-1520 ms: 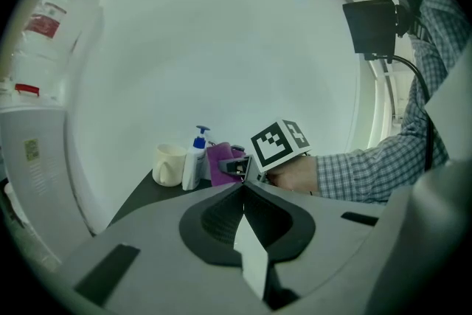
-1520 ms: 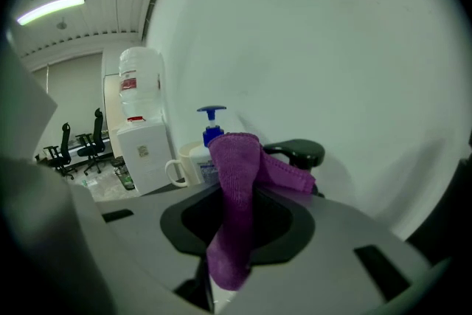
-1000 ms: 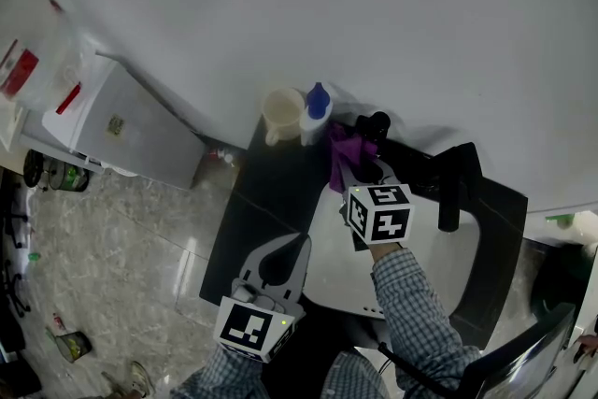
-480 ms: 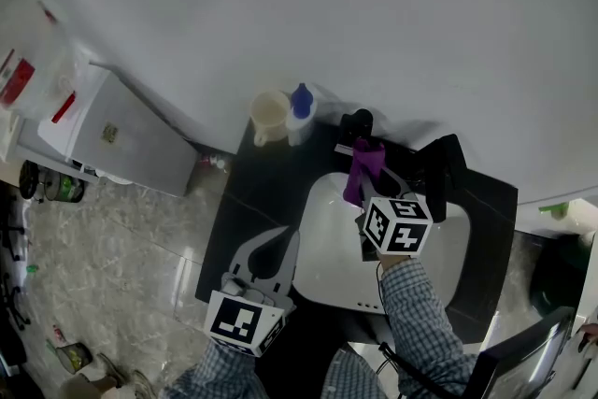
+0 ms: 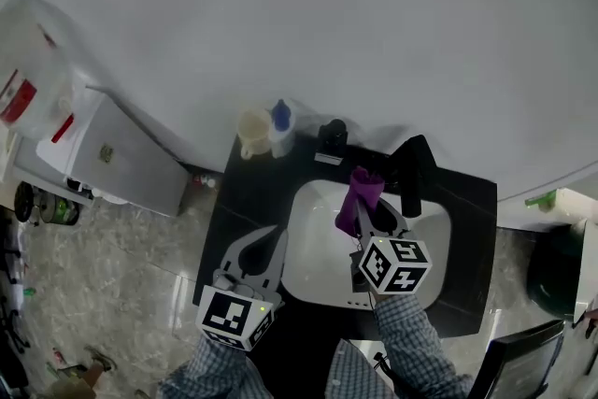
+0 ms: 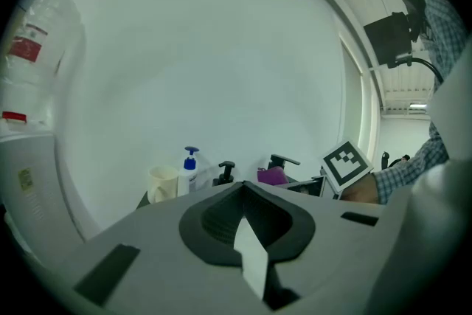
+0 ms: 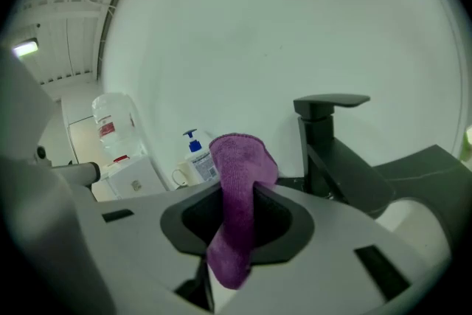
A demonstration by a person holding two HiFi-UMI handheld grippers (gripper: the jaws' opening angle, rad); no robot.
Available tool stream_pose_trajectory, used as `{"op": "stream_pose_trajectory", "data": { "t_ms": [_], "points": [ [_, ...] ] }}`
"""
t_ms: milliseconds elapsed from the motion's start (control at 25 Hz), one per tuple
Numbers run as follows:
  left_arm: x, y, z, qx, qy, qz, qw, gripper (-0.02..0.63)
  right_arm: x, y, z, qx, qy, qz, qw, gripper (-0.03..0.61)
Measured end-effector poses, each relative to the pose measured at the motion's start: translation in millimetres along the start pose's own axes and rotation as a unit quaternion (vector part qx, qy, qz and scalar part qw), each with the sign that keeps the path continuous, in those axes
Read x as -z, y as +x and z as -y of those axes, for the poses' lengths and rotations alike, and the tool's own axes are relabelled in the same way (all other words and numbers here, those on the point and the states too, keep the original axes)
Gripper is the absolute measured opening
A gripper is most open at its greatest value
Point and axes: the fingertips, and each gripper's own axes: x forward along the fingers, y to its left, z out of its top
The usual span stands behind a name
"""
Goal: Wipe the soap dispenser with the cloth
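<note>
Grips cloth point(image 5: 363, 187) in right gripper point(image 5: 365, 220) over sink point(image 5: 313, 248) at frame centre; holds left gripper point(image 5: 266, 241) closed, lower left.

Dim, even, greenish indoor light.
Gripper views bulge, dark at the rims; the cloth point(image 7: 237, 210) blurs up close.

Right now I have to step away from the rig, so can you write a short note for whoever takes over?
Left tool: shut, empty, held left of the white basin.
Right tool: shut on the purple microfibre cloth, which sticks up out of the jaws, above the basin.
The black pump soap dispenser and a white pump bottle with a blue top stand at the back of the black counter; the cloth touches neither.
Done: cloth gripped.
Left: bring the cloth to the dispenser and wipe it.
</note>
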Motion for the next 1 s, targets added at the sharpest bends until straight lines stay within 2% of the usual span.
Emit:
{"op": "stream_pose_trajectory", "data": {
  "t_ms": [200,400,600,1000],
  "points": [
    [-7.6,-0.5,5.9,0.010,-0.003,0.007,0.9999,0.011,-15.6,-33.6,-9.2,0.019,-0.016,0.026,0.999,0.091],
    [-11.1,-1.5,17.5,0.033,0.005,0.009,0.9994,0.011,-16.0,-57.7,-28.5,0.016,0.011,0.043,0.999,0.091],
    [-10.2,-8.8,24.0,0.051,0.010,0.006,0.9986,0.011,-4.7,-80.9,-42.9,0.015,0.030,0.047,0.998,0.091],
    [-2.1,-30.9,10.4,0.050,0.005,0.010,0.9987,0.011,34.0,-110.5,-47.9,0.043,0.049,0.035,0.997,0.091]
  ]
}}
